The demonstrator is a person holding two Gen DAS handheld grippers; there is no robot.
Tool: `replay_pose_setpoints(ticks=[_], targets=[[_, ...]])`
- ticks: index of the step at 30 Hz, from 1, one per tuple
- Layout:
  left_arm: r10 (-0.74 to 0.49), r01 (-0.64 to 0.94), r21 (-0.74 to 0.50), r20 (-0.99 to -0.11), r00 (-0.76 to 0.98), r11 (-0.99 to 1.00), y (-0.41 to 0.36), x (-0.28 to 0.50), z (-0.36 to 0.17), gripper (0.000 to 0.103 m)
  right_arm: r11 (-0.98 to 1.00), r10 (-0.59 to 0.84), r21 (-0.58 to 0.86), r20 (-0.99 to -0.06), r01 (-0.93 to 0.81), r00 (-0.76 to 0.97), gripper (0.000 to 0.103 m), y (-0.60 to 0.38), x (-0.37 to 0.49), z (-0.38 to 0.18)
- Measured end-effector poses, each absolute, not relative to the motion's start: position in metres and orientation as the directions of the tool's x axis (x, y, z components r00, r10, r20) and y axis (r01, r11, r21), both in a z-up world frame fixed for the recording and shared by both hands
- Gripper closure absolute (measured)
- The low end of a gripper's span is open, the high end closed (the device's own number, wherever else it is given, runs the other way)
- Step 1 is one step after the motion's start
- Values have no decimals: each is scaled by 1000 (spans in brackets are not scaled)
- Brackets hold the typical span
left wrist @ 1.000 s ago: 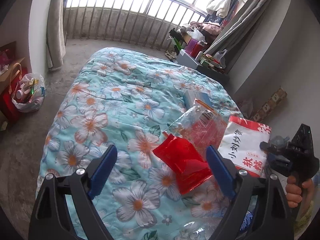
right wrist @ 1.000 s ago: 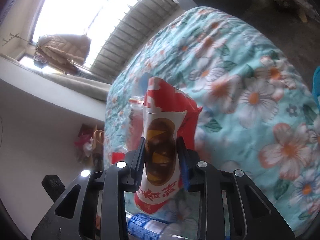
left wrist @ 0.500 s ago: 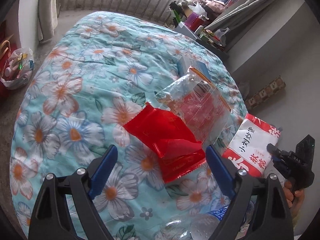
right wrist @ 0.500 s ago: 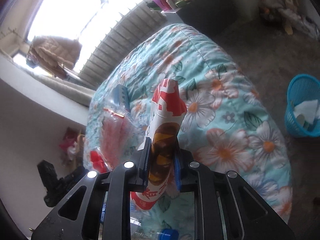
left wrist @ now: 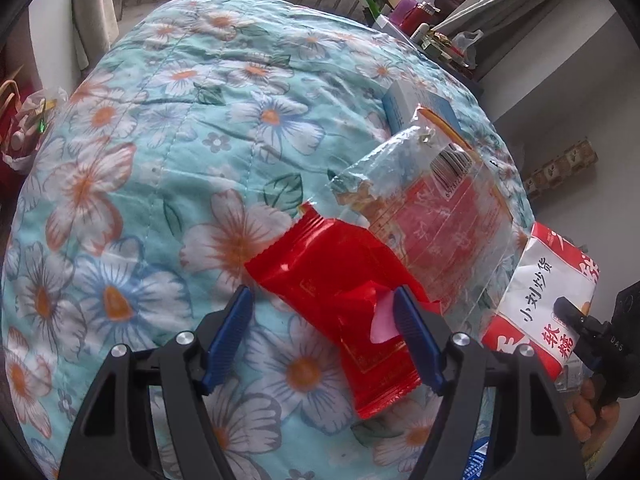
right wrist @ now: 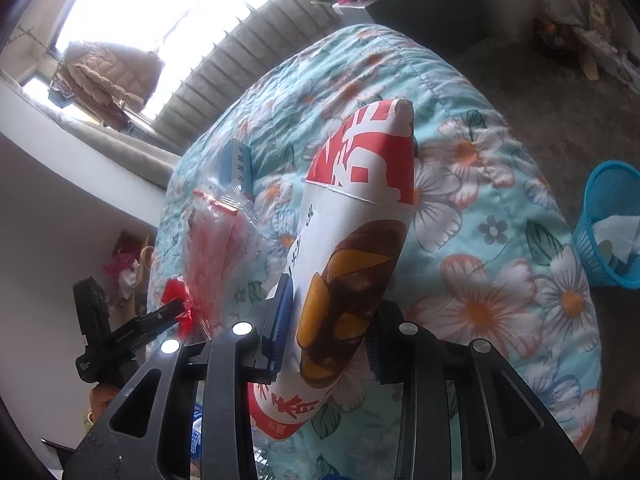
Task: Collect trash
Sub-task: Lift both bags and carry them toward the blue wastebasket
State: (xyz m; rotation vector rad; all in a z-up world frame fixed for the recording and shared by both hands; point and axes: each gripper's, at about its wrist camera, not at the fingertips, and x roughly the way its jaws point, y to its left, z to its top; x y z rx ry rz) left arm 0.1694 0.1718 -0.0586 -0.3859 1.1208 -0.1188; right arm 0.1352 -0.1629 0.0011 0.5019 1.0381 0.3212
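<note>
A crumpled red wrapper point(left wrist: 340, 300) lies on the floral quilt point(left wrist: 180, 152). My left gripper point(left wrist: 322, 336) hangs low over it and its jaws are closing. The wrapper sits between the blue fingers point(left wrist: 228, 336), which do not pinch it. Behind the wrapper lies a clear plastic bag point(left wrist: 432, 208) with red print, and beyond that a small blue-and-white box point(left wrist: 408, 108). My right gripper point(right wrist: 332, 308) holds a puffy white-and-red snack bag point(right wrist: 360, 184) upright off the quilt. Its jaws are opening, and both pads still touch the bag point(left wrist: 548, 292).
A blue mesh basket point(right wrist: 612, 200) holding white tissue stands on the floor right of the bed. A plastic bottle point(right wrist: 196, 436) with a blue label lies at the bed's near edge. A cluttered side table point(left wrist: 420, 28) stands at the far corner. A full plastic bag point(left wrist: 28, 128) sits on the floor at left.
My left gripper came down and forward over the red wrapper and its jaws narrowed around it. The right gripper swung, bringing the blue basket into view, and its jaws spread a little on the snack bag.
</note>
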Motion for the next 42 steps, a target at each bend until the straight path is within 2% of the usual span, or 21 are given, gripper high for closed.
replay_pose_setpoints(ticks=[3, 6, 14, 16, 22, 30, 42], targets=[[-269, -83, -340, -850, 454, 937, 170, 173, -59, 37, 829, 494, 559, -733, 2, 467, 71, -168, 137, -5], [-257, -76, -329, -842, 474, 941, 171, 175, -58, 55, 810, 512, 586, -724, 20, 462, 73, -175, 136, -8], [-297, -120, -412, -802, 518, 903, 191, 170, -57, 82, 759, 553, 648, -692, 63, 465, 77, -188, 134, -13], [-300, -128, -426, -791, 532, 896, 194, 167, -54, 93, 742, 566, 667, -679, 69, 468, 79, -192, 132, -14], [-291, -141, -443, -764, 576, 885, 206, 153, -38, 95, 705, 600, 707, -639, 60, 481, 85, -198, 124, -13], [-311, -117, -482, -712, 630, 868, 218, 136, -3, 97, 675, 611, 736, -597, 52, 520, 87, -211, 110, -3], [-381, 77, -466, -605, 699, 881, 171, 135, 80, 97, 618, 624, 786, -500, 13, 601, 87, -247, 73, 18]])
